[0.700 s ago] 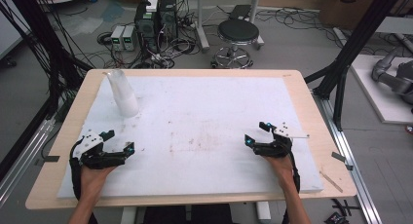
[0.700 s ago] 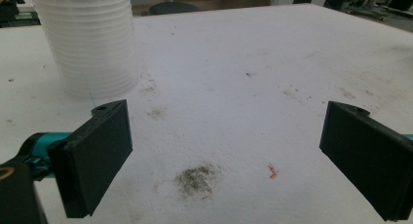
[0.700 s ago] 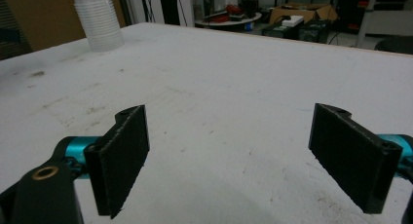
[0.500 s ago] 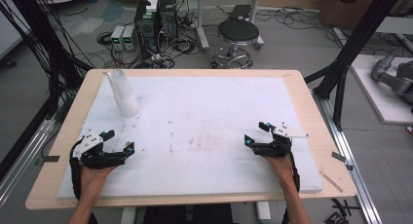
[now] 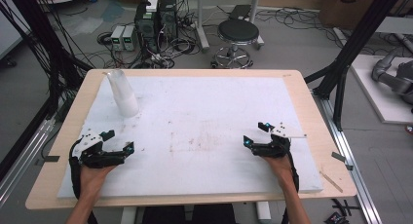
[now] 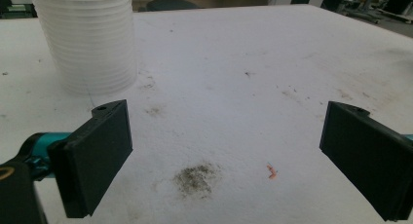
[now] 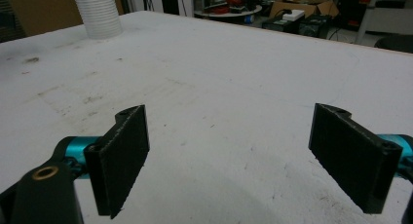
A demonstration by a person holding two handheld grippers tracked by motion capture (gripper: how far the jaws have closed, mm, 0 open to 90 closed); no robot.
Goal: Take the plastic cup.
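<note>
A tall stack of white plastic cups (image 5: 122, 93) stands upside down near the far left of the white board (image 5: 204, 102). In the left gripper view the cup stack (image 6: 87, 39) rises ahead and to the left of the jaws. My left gripper (image 5: 119, 141) rests low at the board's near left, open, with nothing between its black jaws (image 6: 226, 156). My right gripper (image 5: 255, 134) sits at the near right, open and empty (image 7: 229, 156). The cup stack (image 7: 96, 12) is far off in the right gripper view.
The white board lies on a wooden table (image 5: 311, 112) and carries faint brown stains (image 5: 192, 143), a dark smudge (image 6: 197, 177) and a small orange scrap (image 6: 272, 172). Behind the table stand a black stool (image 5: 237, 36), electronics boxes (image 5: 156, 22) and cables.
</note>
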